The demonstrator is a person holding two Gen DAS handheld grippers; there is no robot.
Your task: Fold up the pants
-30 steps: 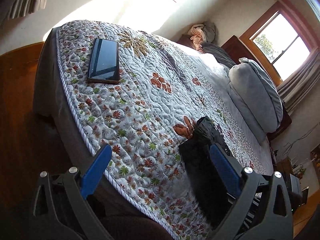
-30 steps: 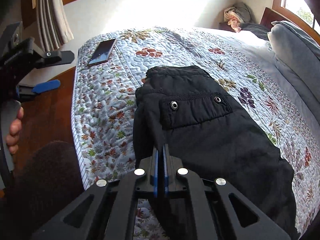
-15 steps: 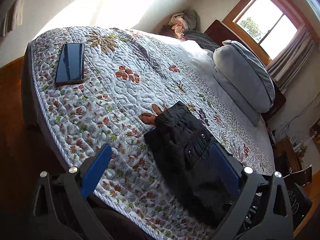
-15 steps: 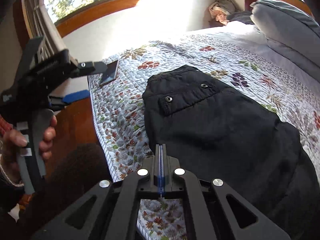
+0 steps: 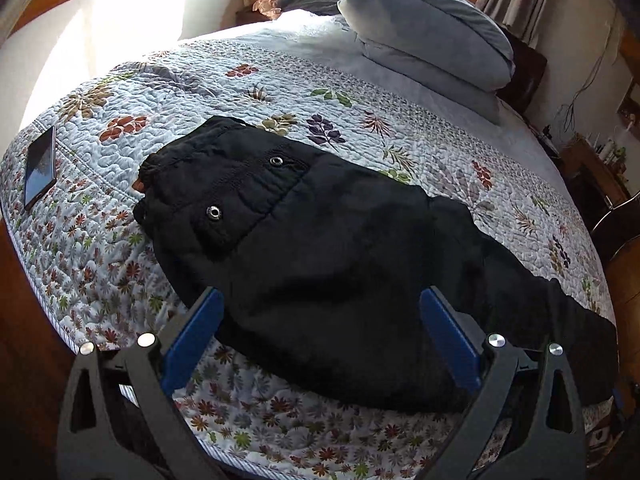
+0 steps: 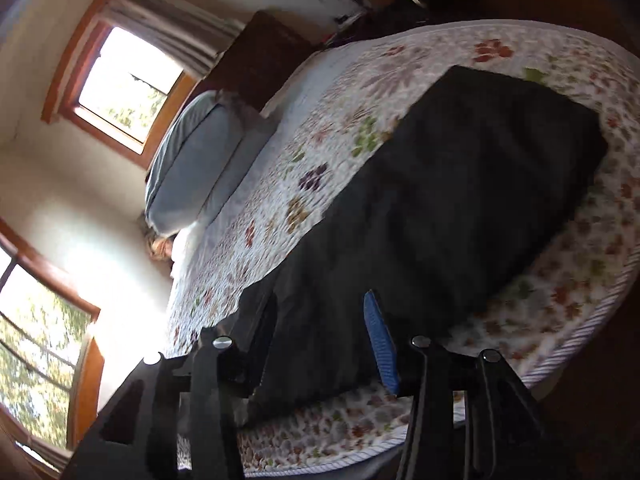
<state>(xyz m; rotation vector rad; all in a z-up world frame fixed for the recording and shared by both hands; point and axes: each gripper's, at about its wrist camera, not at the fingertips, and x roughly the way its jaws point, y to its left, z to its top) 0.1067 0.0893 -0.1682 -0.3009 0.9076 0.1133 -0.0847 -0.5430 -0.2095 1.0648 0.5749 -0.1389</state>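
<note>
Black pants (image 5: 320, 248) lie flat on the floral quilt, waistband with two snaps at the left, legs running right toward the bed's edge. My left gripper (image 5: 320, 308) is open above the pants' near edge and holds nothing. In the right wrist view the pants (image 6: 460, 184) show as a dark shape across the quilt. My right gripper (image 6: 320, 312) is open over their near end; the view is tilted and blurred.
A phone (image 5: 40, 166) lies on the quilt (image 5: 360, 92) at the far left corner. Grey pillows (image 5: 432, 36) are stacked at the head of the bed. The bed edge (image 5: 248, 454) runs just below my left gripper. Wooden floor lies on both sides.
My right gripper has opened and swung round to the other end of the pants. My left gripper has moved right, over the pants.
</note>
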